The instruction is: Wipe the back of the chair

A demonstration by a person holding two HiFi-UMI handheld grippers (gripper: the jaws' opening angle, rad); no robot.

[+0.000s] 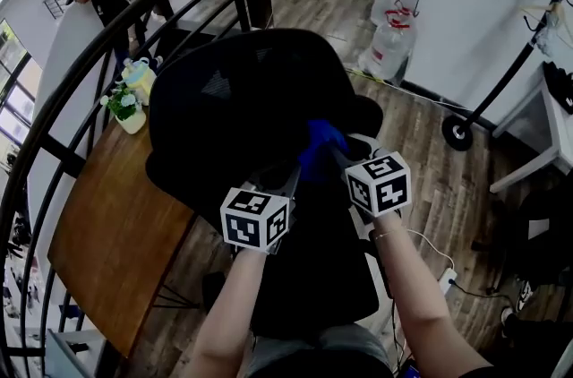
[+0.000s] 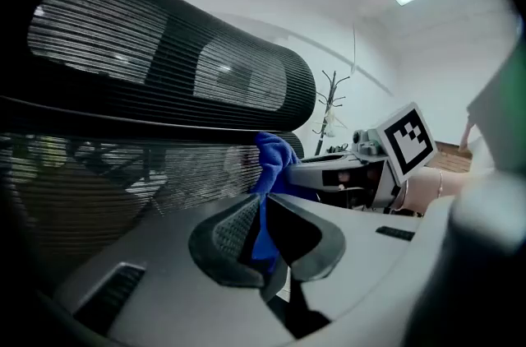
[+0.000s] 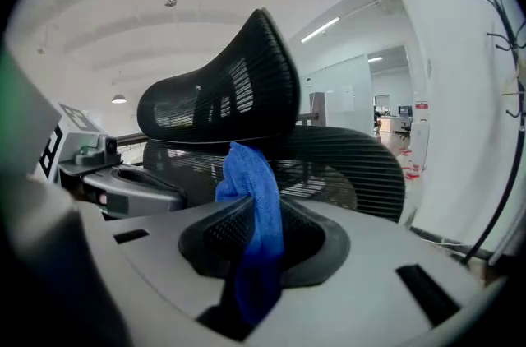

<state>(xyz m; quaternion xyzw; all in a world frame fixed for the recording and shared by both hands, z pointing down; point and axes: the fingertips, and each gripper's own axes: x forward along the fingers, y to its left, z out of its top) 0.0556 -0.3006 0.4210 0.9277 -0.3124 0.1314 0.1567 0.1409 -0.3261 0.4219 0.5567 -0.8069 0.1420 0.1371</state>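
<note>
Only the gripper views show the grip: the left gripper (image 2: 261, 242) and right gripper (image 3: 256, 242) each have their jaws pinching the blue cloth (image 2: 275, 160), bunched at the chair back (image 1: 233, 98), below its headrest. In the head view, both forearms reach forward side by side. A wooden desk (image 1: 107, 224) crowds the chair back's left.

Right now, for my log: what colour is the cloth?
The cloth is blue; right gripper view shows it best.

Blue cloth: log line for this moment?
left tongs: shut on blue cloth | right tongs: shut on blue cloth | site: chair back
</note>
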